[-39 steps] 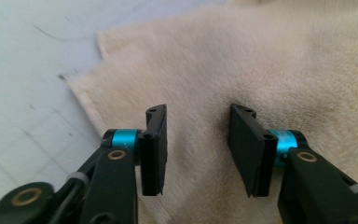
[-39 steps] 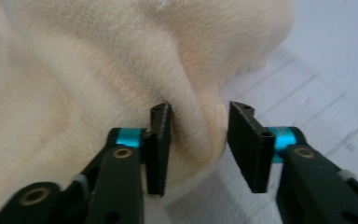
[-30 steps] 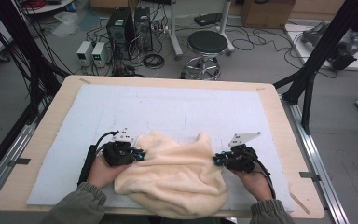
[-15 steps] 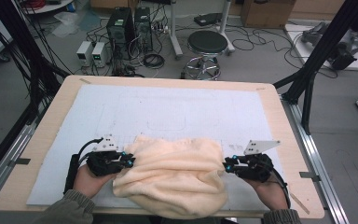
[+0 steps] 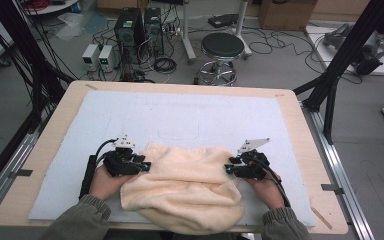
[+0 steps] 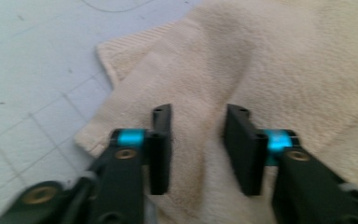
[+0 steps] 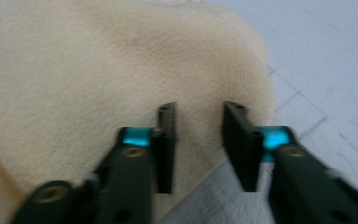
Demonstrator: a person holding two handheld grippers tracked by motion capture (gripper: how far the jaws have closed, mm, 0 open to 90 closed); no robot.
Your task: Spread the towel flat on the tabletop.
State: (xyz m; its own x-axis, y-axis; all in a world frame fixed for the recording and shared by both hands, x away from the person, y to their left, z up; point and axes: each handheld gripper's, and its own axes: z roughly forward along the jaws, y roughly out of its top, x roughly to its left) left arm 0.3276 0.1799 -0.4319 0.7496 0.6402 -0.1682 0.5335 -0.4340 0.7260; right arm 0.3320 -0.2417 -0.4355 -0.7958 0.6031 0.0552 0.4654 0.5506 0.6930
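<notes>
Left gripper (image 5: 144,165): jaws parted, empty, at the left edge of the cream terry-cloth towel (image 5: 185,187), rumpled at table's near-centre. Right gripper (image 5: 228,168): jaws parted, at the right edge. Advice: pinch both edges evenly before lifting.

Black grippers (image 5: 145,165), cyan-marked jaws; olive sleeves (image 5: 82,222).

text: none readable | labels: none | numbers: none | signs: none
</notes>
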